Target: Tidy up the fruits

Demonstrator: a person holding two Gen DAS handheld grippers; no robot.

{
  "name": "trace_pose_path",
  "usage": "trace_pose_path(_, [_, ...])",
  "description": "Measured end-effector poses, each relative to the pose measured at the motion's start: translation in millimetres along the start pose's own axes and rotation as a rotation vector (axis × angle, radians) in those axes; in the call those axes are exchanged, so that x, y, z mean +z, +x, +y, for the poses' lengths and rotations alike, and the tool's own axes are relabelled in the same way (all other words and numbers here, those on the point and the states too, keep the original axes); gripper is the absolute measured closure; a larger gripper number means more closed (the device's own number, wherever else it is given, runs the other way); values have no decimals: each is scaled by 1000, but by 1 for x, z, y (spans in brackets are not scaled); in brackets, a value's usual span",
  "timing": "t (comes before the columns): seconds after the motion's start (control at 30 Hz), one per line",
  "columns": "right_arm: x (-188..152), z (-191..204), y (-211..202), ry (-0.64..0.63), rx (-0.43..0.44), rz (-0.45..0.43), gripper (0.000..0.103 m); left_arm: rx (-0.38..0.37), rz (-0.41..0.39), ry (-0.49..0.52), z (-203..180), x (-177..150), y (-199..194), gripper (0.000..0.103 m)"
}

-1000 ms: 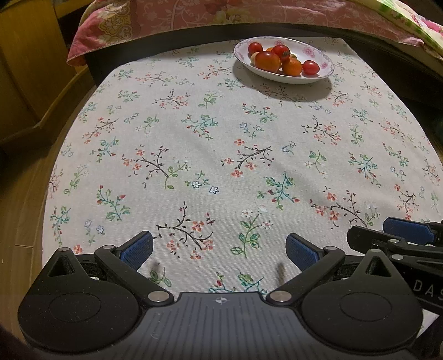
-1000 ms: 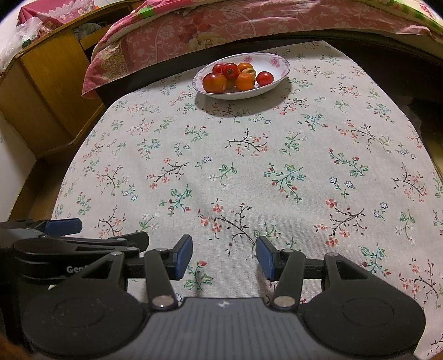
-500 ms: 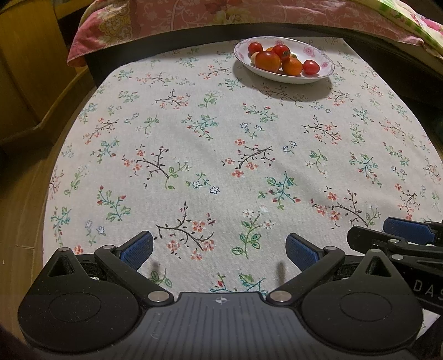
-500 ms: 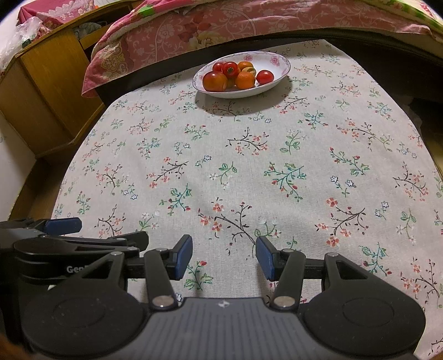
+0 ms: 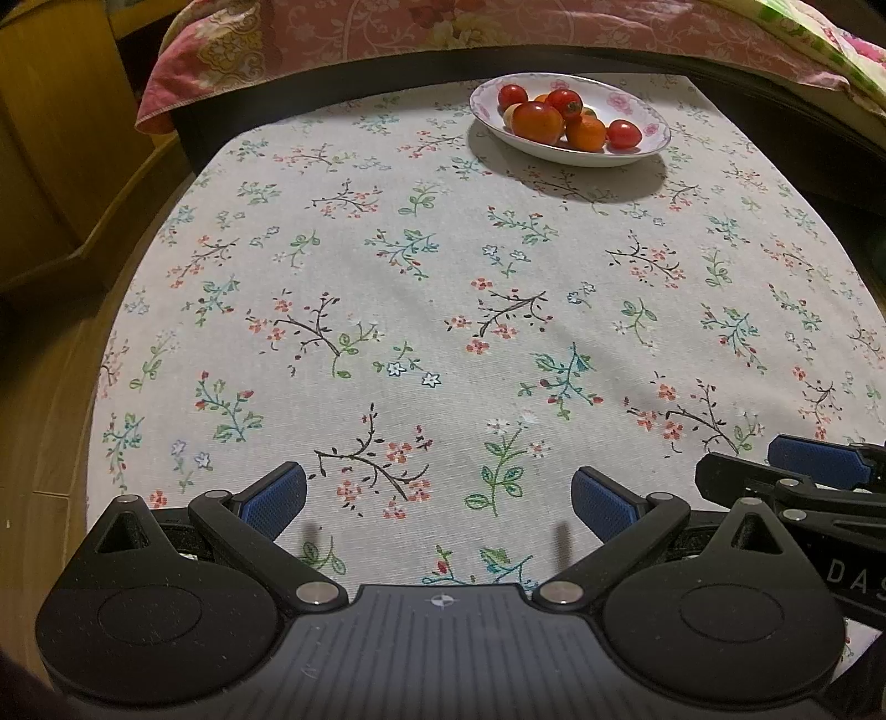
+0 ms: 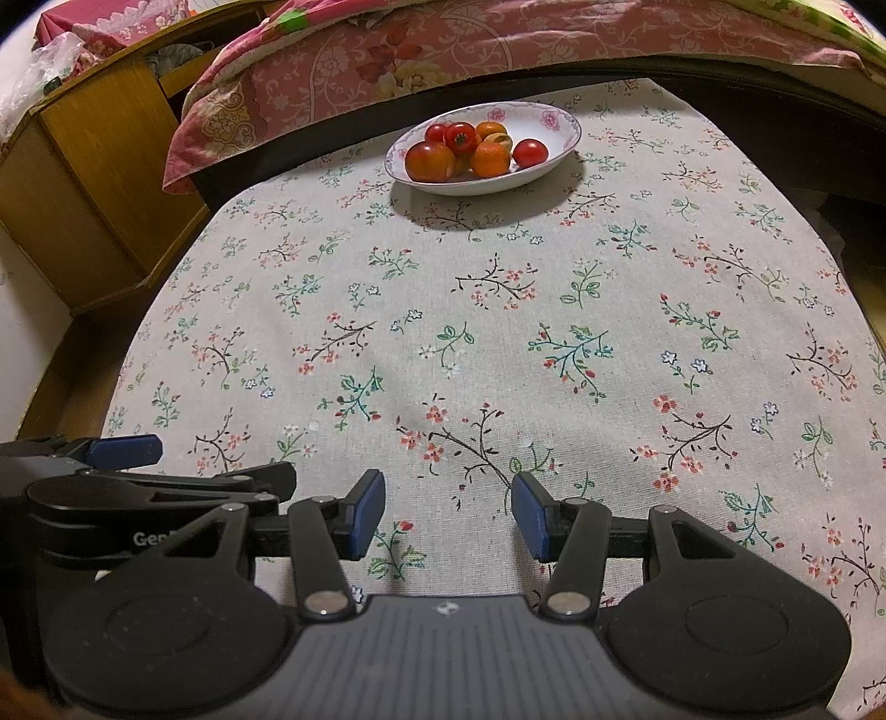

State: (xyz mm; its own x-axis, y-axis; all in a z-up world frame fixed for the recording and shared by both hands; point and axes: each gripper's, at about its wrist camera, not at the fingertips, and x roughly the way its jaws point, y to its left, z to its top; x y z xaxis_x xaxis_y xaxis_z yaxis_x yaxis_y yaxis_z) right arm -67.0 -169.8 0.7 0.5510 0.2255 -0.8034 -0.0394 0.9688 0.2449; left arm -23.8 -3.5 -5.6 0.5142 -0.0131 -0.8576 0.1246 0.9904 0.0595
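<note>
1. Left wrist view: the left gripper (image 5: pixel 437 501) sits low over the near end of the floral tablecloth (image 5: pixel 443 310), jaws spread wide with only cloth between the blue pads. Loads of open cloth ahead. The bowl (image 5: pixel 637 158) of fruits (image 5: pixel 559 119) is way at the far end, right of centre, near the far table edge. The left edge of the table curves off to wooden floor (image 5: pixel 39 421), and a dark gap runs behind the far edge under a pink quilt (image 5: pixel 387 33).

2. Same view, hard bits: the right gripper (image 5: pixel 819 454) pokes in at the right border, cut off, so only one blue pad and some black linkage show. In the bowl I count a few red and orange round fruits, plus a pale one mostly hidden behind them.

3. Right wrist view: right gripper (image 6: pixel 448 512) jaws are partly apart, holding nothing, cloth showing between the pads. The bowl (image 6: pixel 548 122) is far ahead, slightly left of centre, fruits (image 6: pixel 470 147) heaped on its left side. A wooden cabinet (image 6: pixel 94 166) stands off the left edge, close to the table's far corner.

4. Same view, hard bits: the left gripper (image 6: pixel 124 451) is clipped at the left border and seen side-on. The stuff on top of the cabinet is too blurry to name.
</note>
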Motion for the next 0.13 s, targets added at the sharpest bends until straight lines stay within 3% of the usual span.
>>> trace_pose_path(0.13, [-2, 2, 2, -8, -3, 1, 60, 11, -1, 1, -2, 0, 0, 0])
